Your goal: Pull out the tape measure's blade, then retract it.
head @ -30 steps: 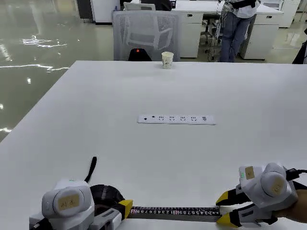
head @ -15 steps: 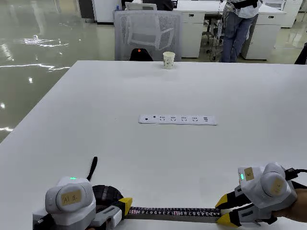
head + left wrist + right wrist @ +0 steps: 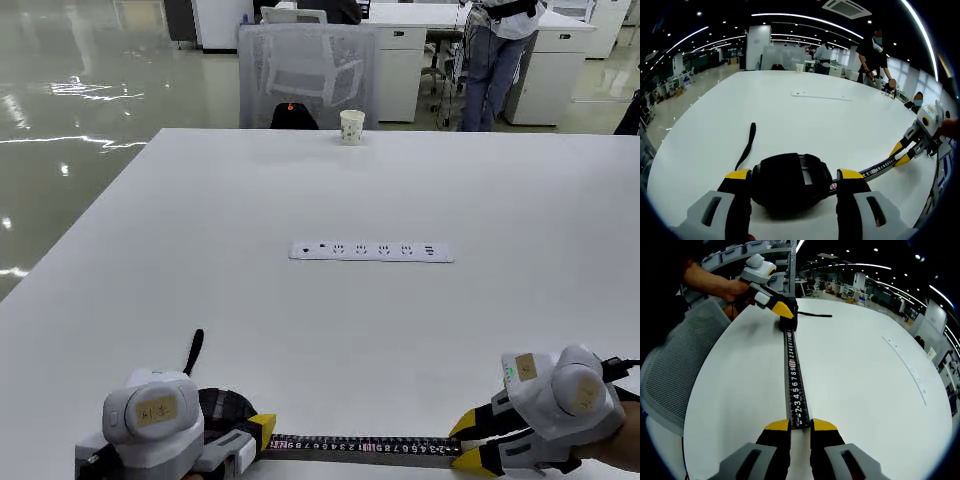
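Covering blade tip [image 3: 798, 415]: right claw [image 3: 800, 426]; left claw [image 3: 794, 175] half-hides case [image 3: 787, 185].

Bright, even light comes down from long strip lights [image 3: 790, 17] and small spots overhead, which the fisheye bends into arcs in both gripper views. The glossy floor [image 3: 70, 90] throws back white streaks of glare at the left of the head view. The white bench [image 3: 330, 190] is bright almost to washing out. In the right gripper view only a faint, soft shadow lies beneath the left hand-held gripper [image 3: 786, 314]. The bench edge bows hard towards each round border. Numbers on the blade [image 3: 794, 385] are crisp there, but small and soft in the head view. The black tape measure [image 3: 790, 182] carries a dull sheen.
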